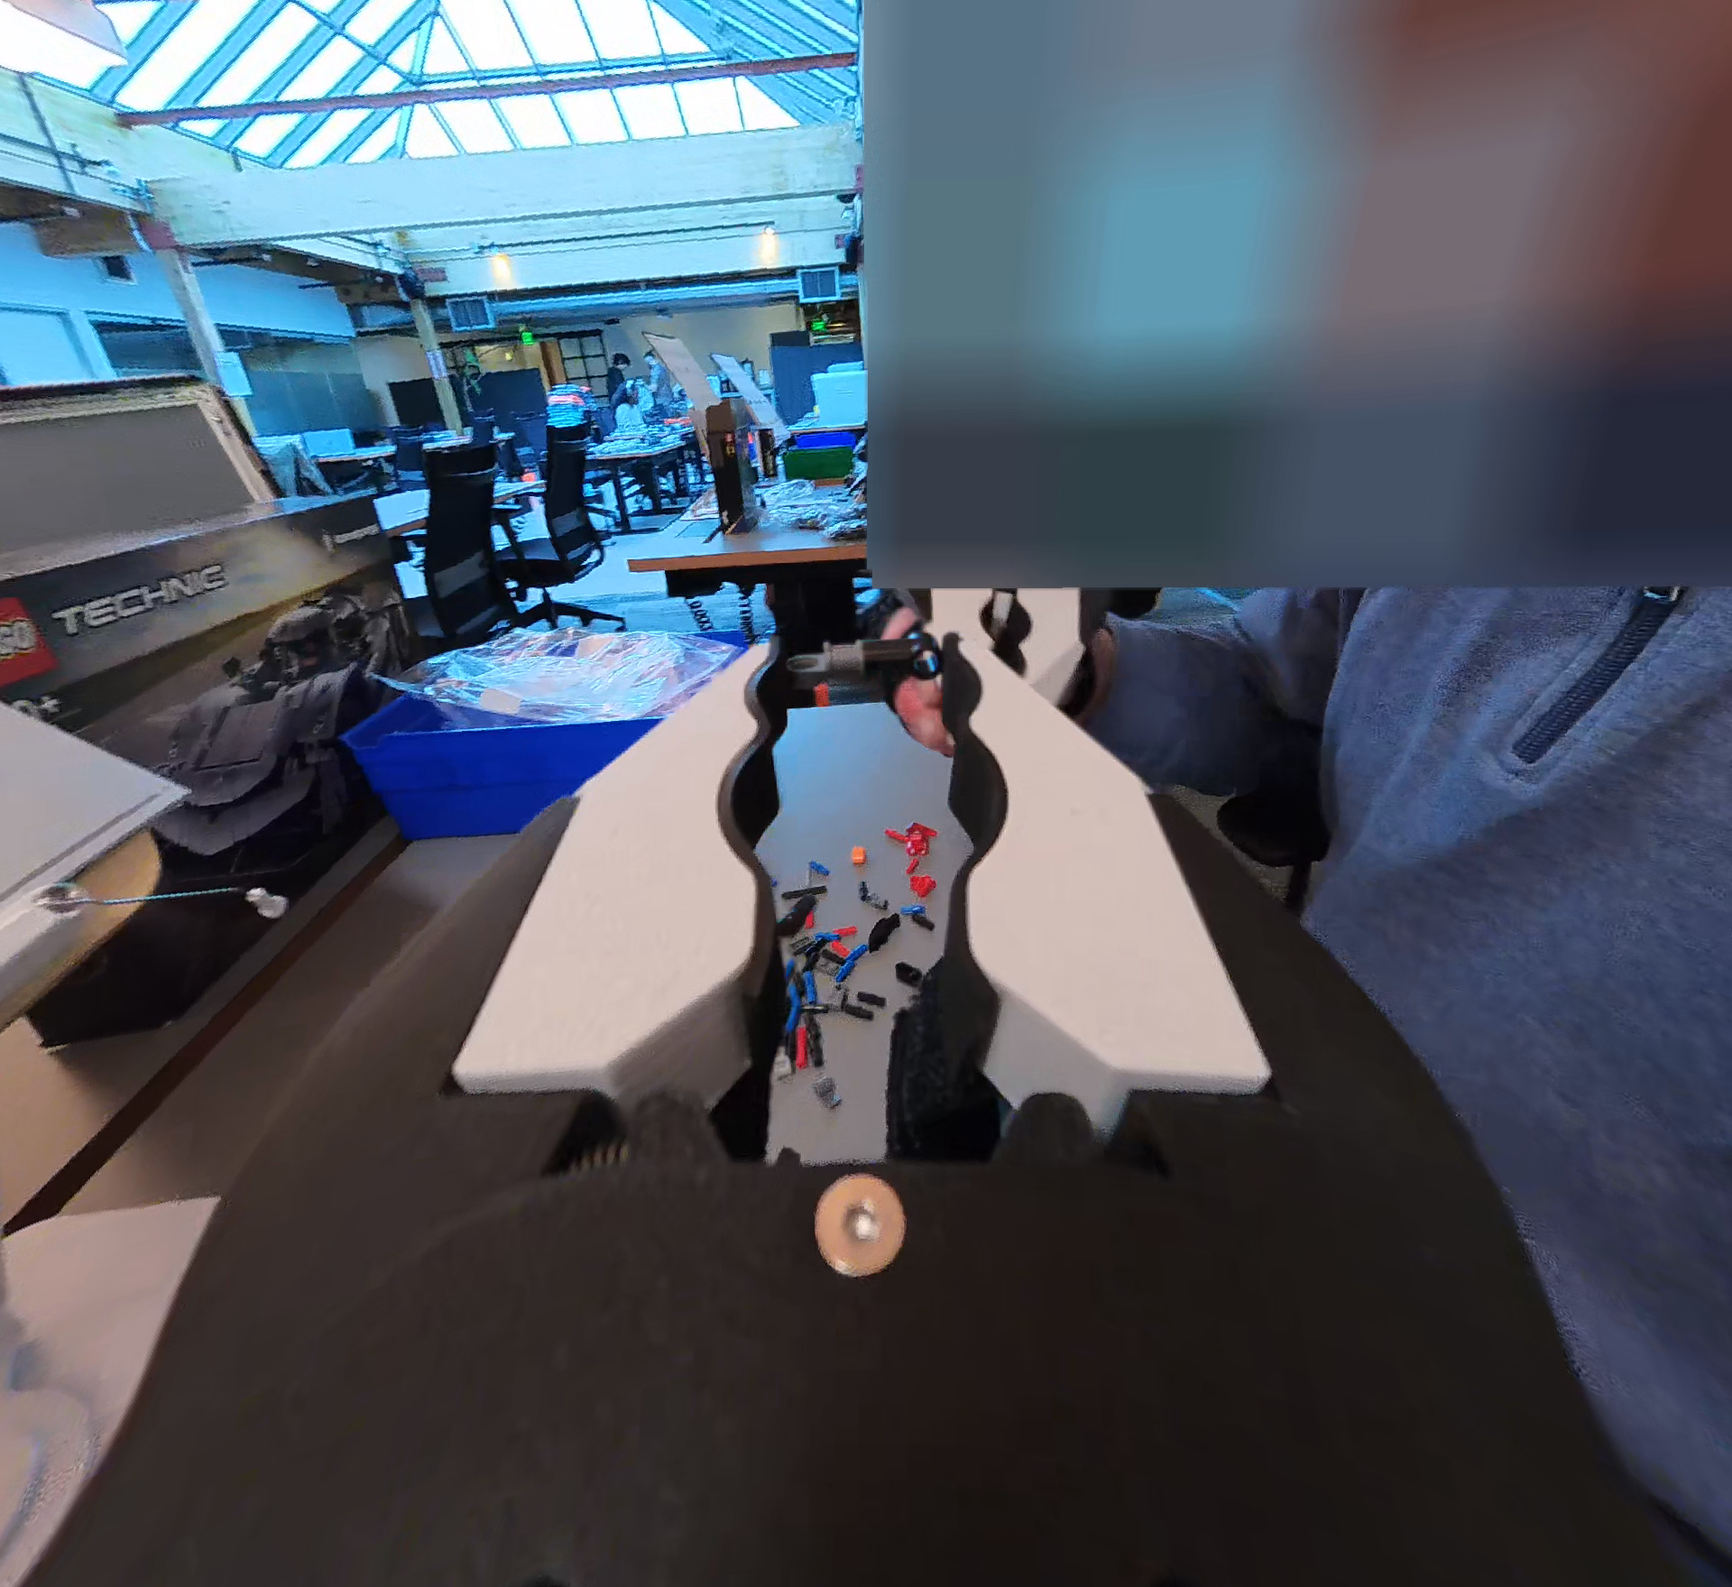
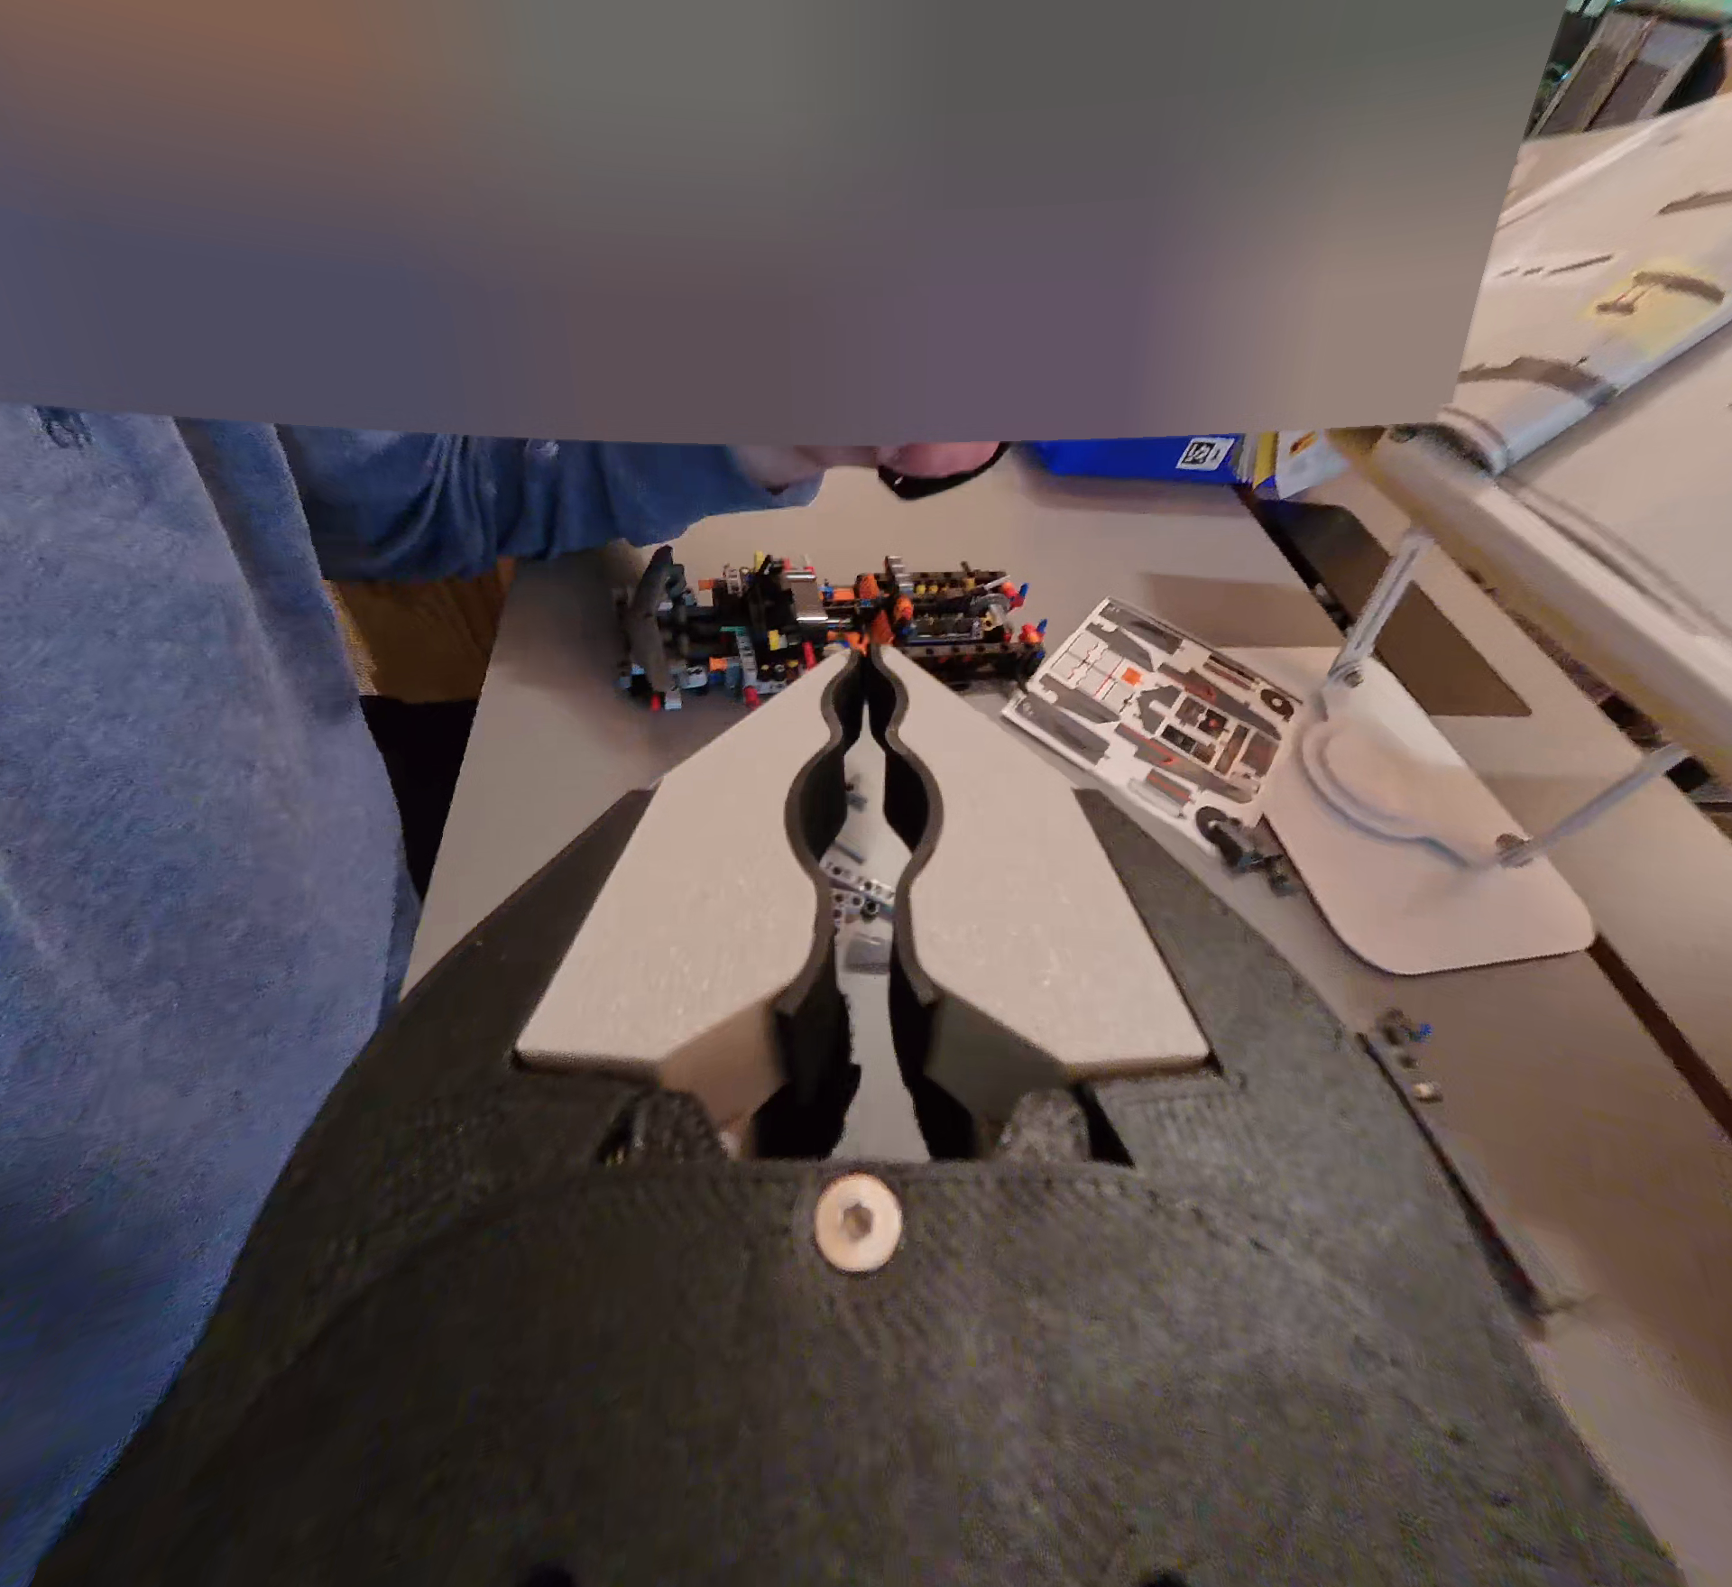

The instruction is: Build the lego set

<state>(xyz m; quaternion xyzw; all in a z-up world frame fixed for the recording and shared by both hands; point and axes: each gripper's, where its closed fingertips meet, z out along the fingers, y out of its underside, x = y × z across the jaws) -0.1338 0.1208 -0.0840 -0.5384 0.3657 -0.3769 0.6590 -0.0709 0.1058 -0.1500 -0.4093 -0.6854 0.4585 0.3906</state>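
- The lego build (image 2: 825, 633) — a dark, partly assembled frame with orange and red bits — lies on the worktop (image 2: 553, 755) just beyond the right gripper (image 2: 864, 659), whose jaws are nearly closed with nothing between them.
- A sticker sheet (image 2: 1157, 722) lies right of the build, close to the white stand base (image 2: 1434, 886) near the worktop's right edge.
- The left gripper (image 1: 862, 661) has its jaws closed on a small grey-and-black connector piece (image 1: 858, 659); loose red, blue and black pins (image 1: 848, 933) are scattered on the worktop below.
- A blue bin (image 1: 487, 759) at the far edge holds what seem to be clear plastic bags (image 1: 572, 672).
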